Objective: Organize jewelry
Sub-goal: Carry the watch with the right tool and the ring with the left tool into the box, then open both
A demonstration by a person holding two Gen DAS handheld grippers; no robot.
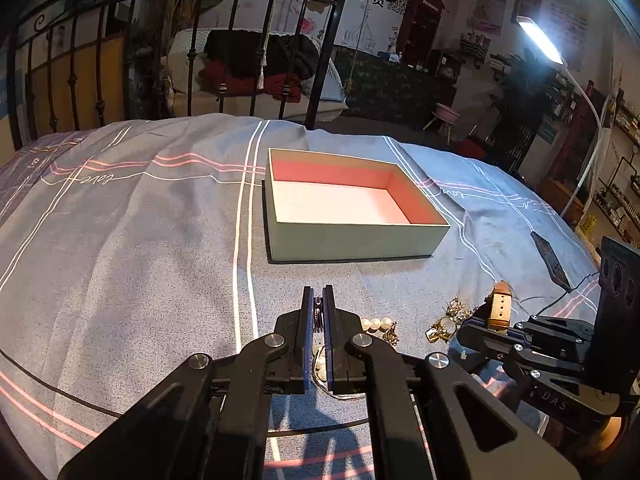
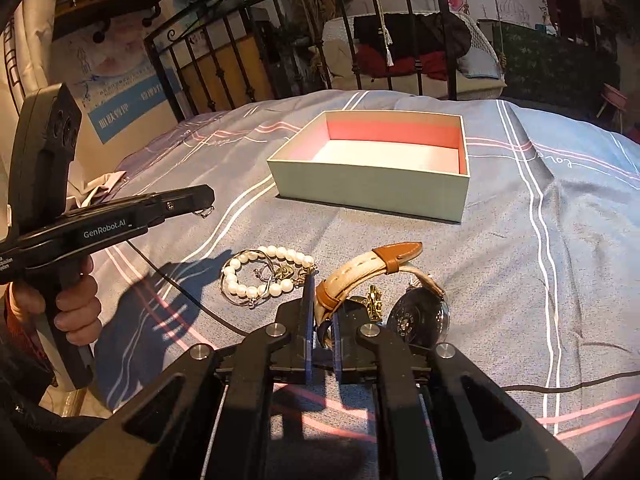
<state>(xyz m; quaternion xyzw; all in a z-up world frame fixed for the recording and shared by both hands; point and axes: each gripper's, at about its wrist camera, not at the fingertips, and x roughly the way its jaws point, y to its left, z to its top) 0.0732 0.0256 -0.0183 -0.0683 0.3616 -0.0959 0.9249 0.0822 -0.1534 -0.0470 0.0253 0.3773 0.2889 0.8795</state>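
Note:
An open pale green box (image 1: 352, 236) with a pink and white inside lies on the bed; it also shows in the right wrist view (image 2: 372, 184). My left gripper (image 1: 318, 308) is shut on a small dark ring-like piece (image 1: 318, 314), raised above the pearl bracelet (image 1: 376, 324). My right gripper (image 2: 322, 312) is shut on the tan strap of a watch (image 2: 360, 272), whose round case (image 2: 416, 318) rests on the sheet. The pearl bracelet (image 2: 260, 276) and gold trinkets (image 2: 374, 300) lie beside it.
A blue-grey striped bedsheet (image 1: 140, 240) covers the bed. A black iron bedframe (image 1: 192, 40) stands behind. A thin black cable (image 2: 192, 300) runs across the sheet. A dark flat object (image 1: 550, 258) lies at the right. A white lamp (image 1: 540, 38) shines at the far right.

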